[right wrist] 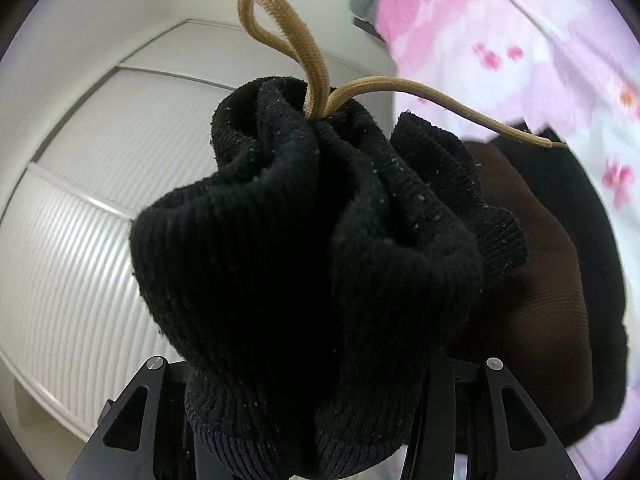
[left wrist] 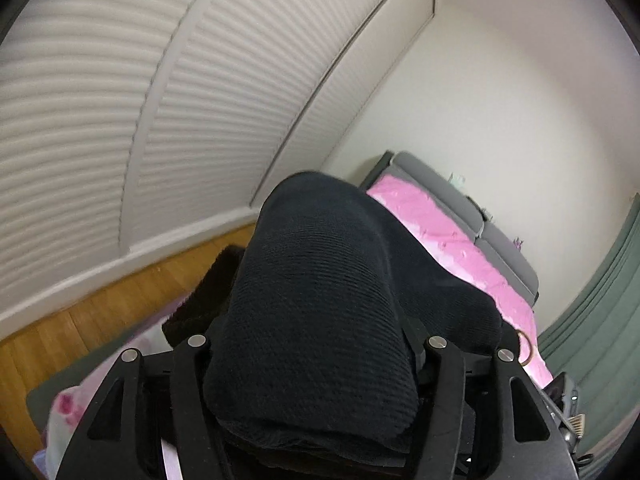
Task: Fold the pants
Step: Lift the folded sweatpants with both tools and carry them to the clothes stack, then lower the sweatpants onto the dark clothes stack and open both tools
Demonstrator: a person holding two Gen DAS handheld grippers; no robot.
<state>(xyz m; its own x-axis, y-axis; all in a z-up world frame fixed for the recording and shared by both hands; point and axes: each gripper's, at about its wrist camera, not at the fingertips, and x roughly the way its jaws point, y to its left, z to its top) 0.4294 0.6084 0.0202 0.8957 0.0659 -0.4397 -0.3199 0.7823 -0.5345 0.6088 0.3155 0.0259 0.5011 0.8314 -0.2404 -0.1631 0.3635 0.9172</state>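
Between the black arms of the left gripper (left wrist: pixel 316 364), a thick fold of the black ribbed-knit pants (left wrist: pixel 316 312) is clamped, hiding the fingertips. Only this view shows the wooden floor (left wrist: pixel 100 312), the white louvred doors (left wrist: pixel 120 120) and the pink bedspread (left wrist: pixel 460 248). In the right wrist view, the right gripper (right wrist: pixel 316 400) pinches the bunched waistband (right wrist: pixel 312 240), with its tan drawstring loop (right wrist: pixel 276 40) sticking out.

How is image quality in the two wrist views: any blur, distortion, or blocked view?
Left wrist view: the fisheye bends the louvered doors into arcs, the background is slightly smeared, and the black pants hide the middle. Right wrist view: bunched pants fabric fills the middle, its folds too dark to read; the tan drawstring is sharp, the pink bedding blurred and washed out.
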